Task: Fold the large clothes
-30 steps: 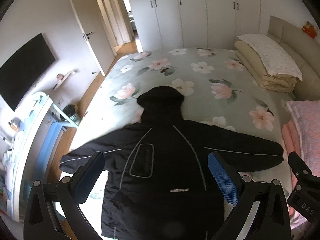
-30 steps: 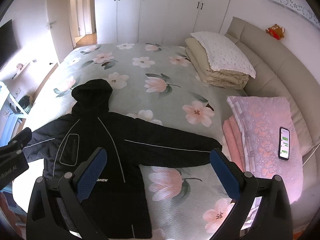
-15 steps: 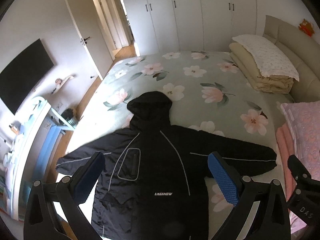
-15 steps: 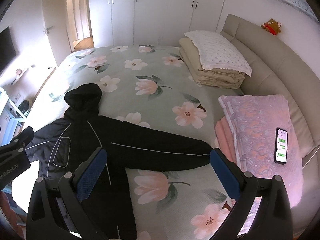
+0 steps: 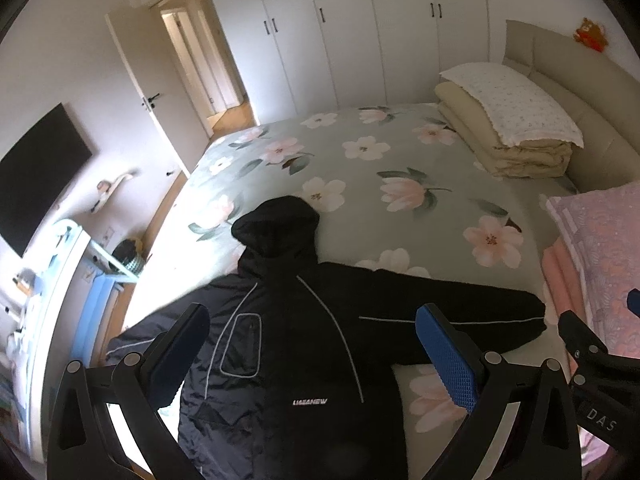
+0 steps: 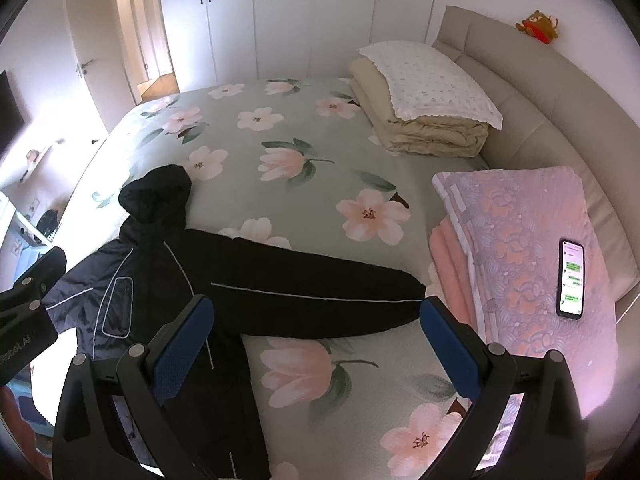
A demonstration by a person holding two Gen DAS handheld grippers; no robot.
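Black jacket (image 5: 296, 344) flat on floral bedspread (image 5: 400, 184), hood at 12 o'clock, sleeves at 3 and 9. My left gripper (image 5: 316, 356) spread wide above it, gripping nothing. My right gripper (image 6: 316, 352) equally wide, empty.

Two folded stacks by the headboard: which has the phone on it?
The pink stack, nearer the camera; the phone lies face up, screen lit, on its top cover. The beige stack farther back carries only a white cover.
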